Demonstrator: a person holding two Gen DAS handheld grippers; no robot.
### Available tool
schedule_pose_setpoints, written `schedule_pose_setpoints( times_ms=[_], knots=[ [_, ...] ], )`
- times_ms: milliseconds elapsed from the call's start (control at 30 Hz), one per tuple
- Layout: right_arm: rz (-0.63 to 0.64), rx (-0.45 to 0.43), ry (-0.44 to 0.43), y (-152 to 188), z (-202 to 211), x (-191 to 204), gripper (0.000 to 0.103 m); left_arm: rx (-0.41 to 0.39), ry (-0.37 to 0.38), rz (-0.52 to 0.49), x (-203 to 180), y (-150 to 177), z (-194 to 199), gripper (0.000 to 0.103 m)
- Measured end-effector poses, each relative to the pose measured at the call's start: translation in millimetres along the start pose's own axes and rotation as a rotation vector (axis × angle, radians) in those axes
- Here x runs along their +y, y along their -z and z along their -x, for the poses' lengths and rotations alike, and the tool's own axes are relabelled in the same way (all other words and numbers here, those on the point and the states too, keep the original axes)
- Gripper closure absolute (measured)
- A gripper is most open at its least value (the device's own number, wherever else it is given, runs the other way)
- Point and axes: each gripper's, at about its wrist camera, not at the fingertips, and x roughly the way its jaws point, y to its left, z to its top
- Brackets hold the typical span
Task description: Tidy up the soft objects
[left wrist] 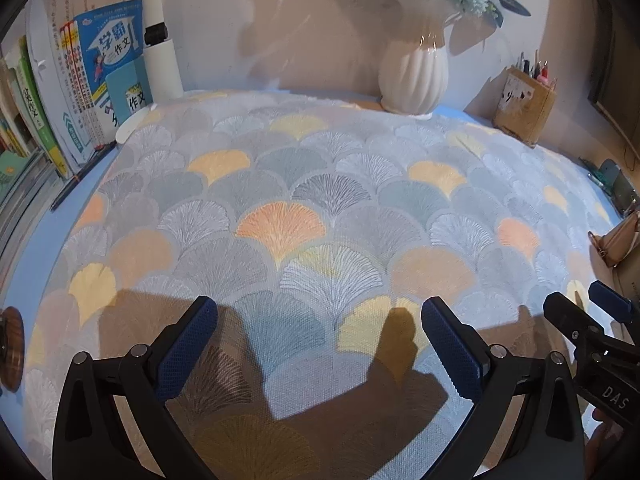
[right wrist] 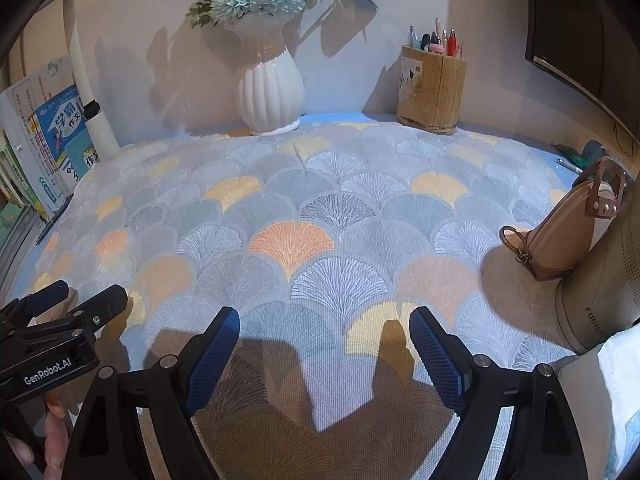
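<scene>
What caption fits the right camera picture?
Open right gripper hovers above fan-patterned pastel cloth near ribbed white ceramic vase.

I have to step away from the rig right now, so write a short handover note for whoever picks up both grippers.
Left gripper: open, empty, above the patterned cloth.
Right gripper: open, empty, beside the left, over the same cloth.
The cloth lies spread flat across the desk, reaching the white vase and pen holder. A tan handbag stands at its right edge.
Done: nothing visibly folded.
Left: grasp and tidy the cloth.
</scene>
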Motion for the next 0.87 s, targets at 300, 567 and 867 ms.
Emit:
schedule_pose_setpoints(
  times_ms=[300, 567, 867],
  knots=[
    [-0.007, 0.039, 0.002, 0, -7, -2, 0.017, 0.02, -0.021, -0.014, -2, 0, -3, 0.001],
    [0.024, 0.13, 0.027, 1, -22, 4, 0.0, 0.063, -0.026, -0.015, -2, 0, -9, 0.0],
    [0.034, 0.101, 0.025, 12, -15, 4, 0.0, 0.065, -0.015, -0.032, -1, -1, -10, 0.0]
  ],
)
